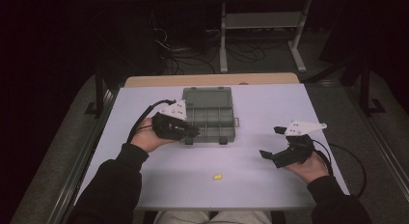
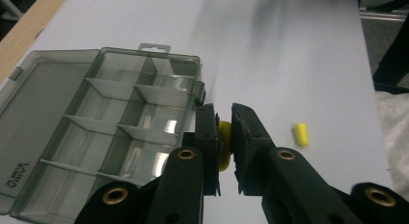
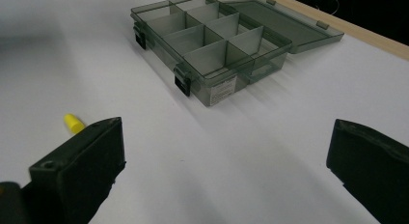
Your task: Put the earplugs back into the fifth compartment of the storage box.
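A smoky clear compartment box [image 1: 207, 119] lies open mid-table, its lid folded back toward the far edge; its cells [image 2: 91, 132] look bare. My left gripper [image 1: 192, 132] hovers at the box's near left corner. It is shut [image 2: 223, 115] on a small yellow piece [image 2: 224, 146] pinched between the jaws. A second yellow piece [image 1: 218, 176] lies loose on the table near the front edge, also seen as a yellow piece [image 2: 301, 134] and a yellow piece [image 3: 73, 123]. My right gripper [image 1: 271, 142] is held to the right of the box [image 3: 212, 40], jaws spread wide [image 3: 226, 137], nothing between them.
The white tabletop [image 1: 270, 103] has a wooden strip [image 1: 212, 79] along its far edge. Beyond it, in the dark, stand a metal frame [image 1: 260, 21] and floor cables. Cables trail from both grippers.
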Demonstrator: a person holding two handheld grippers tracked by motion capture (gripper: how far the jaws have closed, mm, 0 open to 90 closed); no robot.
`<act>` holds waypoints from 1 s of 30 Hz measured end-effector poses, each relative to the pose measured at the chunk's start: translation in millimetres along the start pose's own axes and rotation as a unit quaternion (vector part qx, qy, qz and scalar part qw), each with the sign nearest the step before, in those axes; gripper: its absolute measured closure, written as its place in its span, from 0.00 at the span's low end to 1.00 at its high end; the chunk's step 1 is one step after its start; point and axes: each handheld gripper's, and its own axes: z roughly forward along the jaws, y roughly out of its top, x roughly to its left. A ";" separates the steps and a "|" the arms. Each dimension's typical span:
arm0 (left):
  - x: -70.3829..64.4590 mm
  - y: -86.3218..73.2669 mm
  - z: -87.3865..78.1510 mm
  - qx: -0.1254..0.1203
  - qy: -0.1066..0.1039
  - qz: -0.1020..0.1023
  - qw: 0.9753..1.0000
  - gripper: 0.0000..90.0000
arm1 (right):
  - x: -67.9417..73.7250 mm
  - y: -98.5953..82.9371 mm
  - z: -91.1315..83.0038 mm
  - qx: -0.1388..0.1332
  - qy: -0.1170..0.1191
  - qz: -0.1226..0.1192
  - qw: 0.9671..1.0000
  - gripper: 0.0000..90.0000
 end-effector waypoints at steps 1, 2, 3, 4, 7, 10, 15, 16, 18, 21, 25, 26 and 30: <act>2.7 -1.4 -0.4 0.001 0.008 -0.002 1.000 0.91 | -0.3 -0.1 0.0 0.000 0.000 0.000 1.000 0.00; 6.0 -3.3 -0.8 0.001 0.015 -0.008 1.000 0.91 | -0.3 -0.1 0.0 0.000 0.000 0.001 1.000 0.00; 9.5 -5.7 -0.7 0.001 0.020 -0.018 1.000 0.91 | -0.1 0.0 -0.1 0.000 0.000 0.000 1.000 0.00; 12.9 -8.0 -0.3 0.003 0.025 -0.025 0.999 0.91 | 0.5 0.1 -0.1 0.000 0.000 0.000 1.000 0.00; 21.6 -14.2 -0.2 -0.003 0.032 -0.040 0.999 0.91 | 1.8 0.9 0.0 -0.001 0.002 -0.005 1.000 0.00; 29.7 -18.8 0.0 -0.005 0.042 -0.053 0.998 0.92 | 1.3 1.2 -0.7 -0.004 0.003 -0.003 1.000 0.00; 44.3 -30.0 4.9 0.008 0.063 -0.076 0.995 0.92 | -0.8 1.5 -3.3 -0.010 0.002 0.002 1.000 0.00; 46.6 -32.2 6.4 0.012 0.066 -0.079 0.995 0.92 | -0.5 1.6 -3.4 -0.012 0.002 0.003 1.000 0.00; 50.6 -36.8 8.7 0.011 0.070 -0.088 0.994 0.92 | -0.3 1.6 -2.8 -0.010 0.003 0.001 1.000 0.00; 55.4 -43.2 13.3 0.021 0.071 -0.100 0.992 0.92 | -0.4 1.5 -1.8 -0.007 0.004 0.001 1.000 0.00; 57.6 -48.0 19.7 0.031 0.072 -0.102 0.992 0.92 | -0.7 1.7 -2.5 -0.010 0.003 0.002 1.000 0.00; 58.4 -48.9 20.9 0.032 0.073 -0.104 0.991 0.92 | -0.8 1.6 -2.5 -0.010 0.003 0.003 1.000 0.00; 59.6 -53.4 23.9 0.033 0.074 -0.110 0.991 0.92 | -0.7 1.7 -2.4 -0.009 0.004 0.002 1.000 0.00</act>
